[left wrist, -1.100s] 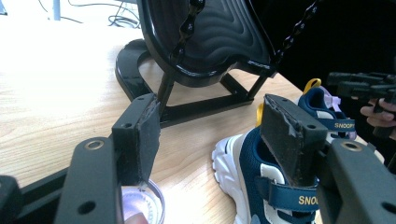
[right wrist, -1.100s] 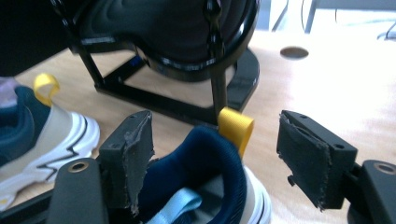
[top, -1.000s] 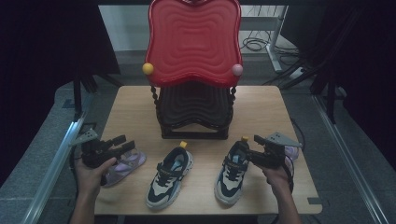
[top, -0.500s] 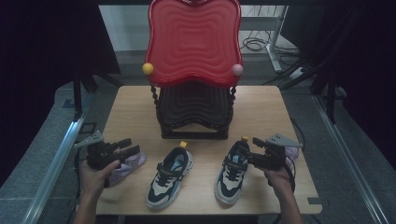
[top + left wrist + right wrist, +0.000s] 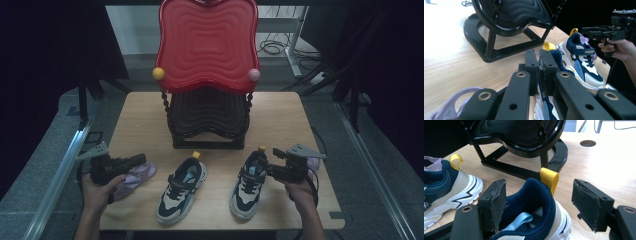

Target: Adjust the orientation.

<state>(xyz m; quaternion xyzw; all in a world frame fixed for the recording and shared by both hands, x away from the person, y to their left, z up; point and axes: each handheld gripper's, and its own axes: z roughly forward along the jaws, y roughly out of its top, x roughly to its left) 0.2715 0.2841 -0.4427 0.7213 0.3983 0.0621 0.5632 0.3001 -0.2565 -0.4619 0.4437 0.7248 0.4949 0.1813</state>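
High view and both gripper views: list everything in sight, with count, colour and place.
table: one, light wood, under everything.
rack: one, red wavy back over a black seat and frame, back of the table.
balls: two, yellow and pink, at the red back's lower corners.
sneakers: two, navy, white and beige with yellow heel loops, front middle.
lilac shoes: two, one under the left tool, one behind the right tool.
cables: several, dark, on the floor behind.
left tool: black, jaws just closed, nothing seen between them.
right tool: black, open astride the right sneaker's heel.
hands: two, at the front edge.
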